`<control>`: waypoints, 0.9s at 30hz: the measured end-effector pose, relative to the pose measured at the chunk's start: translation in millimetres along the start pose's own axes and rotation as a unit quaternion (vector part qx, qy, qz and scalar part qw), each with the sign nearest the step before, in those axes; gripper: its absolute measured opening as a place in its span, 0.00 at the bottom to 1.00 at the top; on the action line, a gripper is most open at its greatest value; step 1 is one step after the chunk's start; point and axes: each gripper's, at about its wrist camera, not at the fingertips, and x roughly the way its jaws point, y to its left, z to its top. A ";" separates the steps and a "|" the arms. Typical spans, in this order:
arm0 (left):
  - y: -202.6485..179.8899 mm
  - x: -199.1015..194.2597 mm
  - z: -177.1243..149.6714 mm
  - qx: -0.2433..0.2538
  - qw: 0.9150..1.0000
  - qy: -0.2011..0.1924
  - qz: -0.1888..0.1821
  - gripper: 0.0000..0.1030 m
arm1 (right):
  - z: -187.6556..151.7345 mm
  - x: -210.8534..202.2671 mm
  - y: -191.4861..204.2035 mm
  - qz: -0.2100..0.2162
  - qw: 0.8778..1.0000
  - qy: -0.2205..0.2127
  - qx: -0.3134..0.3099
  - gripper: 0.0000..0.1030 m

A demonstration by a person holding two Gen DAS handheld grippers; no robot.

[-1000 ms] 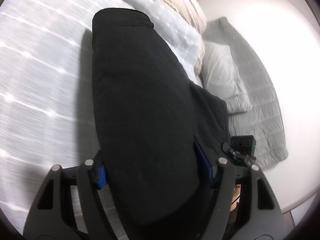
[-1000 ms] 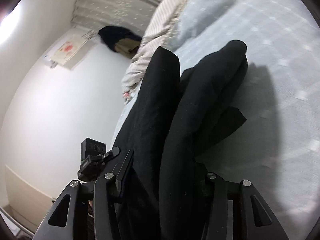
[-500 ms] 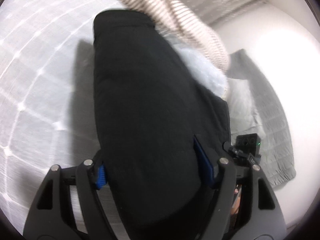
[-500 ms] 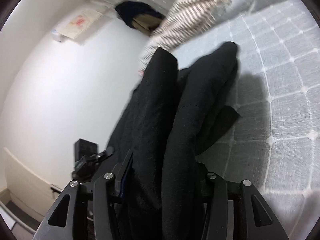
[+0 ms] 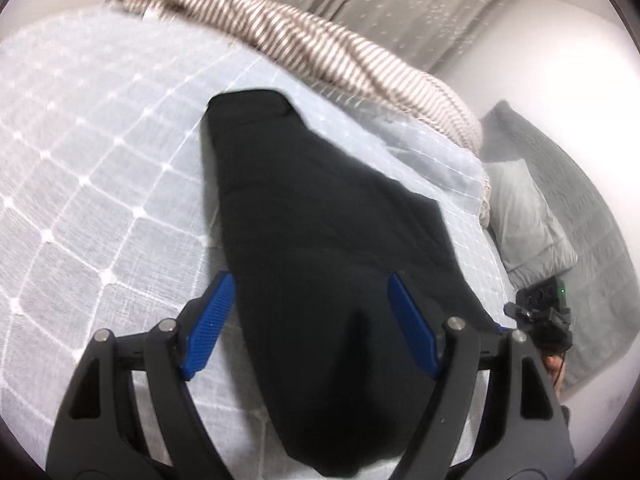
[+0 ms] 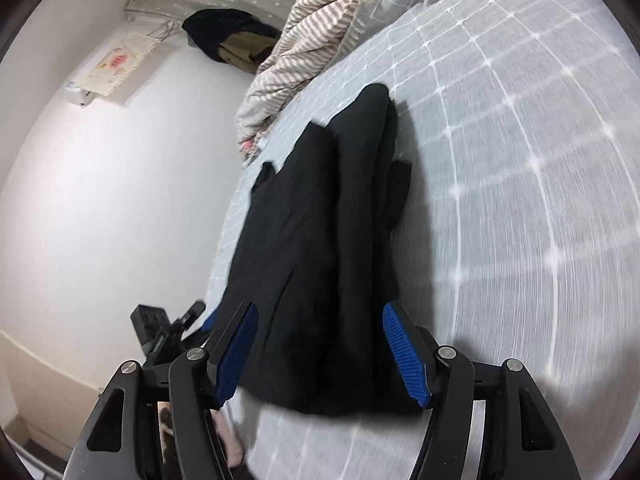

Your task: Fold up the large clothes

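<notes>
Currently logged: black folded garment, lying on the grid-quilted bed cover near the bed's side edge, long fold running twd the striped blanket bunched at the far edge. Left gripper: jaws just been opening, pads clear of cloth, garment btwn them, released. Right gripper: same, jaws just been opening, spread wide w/ cloth btwn, no grip. Likely reason: fold set down flat, both ends let go together so layers stay stacked.
</notes>
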 end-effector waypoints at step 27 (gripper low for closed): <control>-51.1 -11.5 -45.3 0.074 0.997 0.012 0.033 0.74 | -39.6 14.6 28.3 -0.185 0.979 -0.035 -0.077 0.44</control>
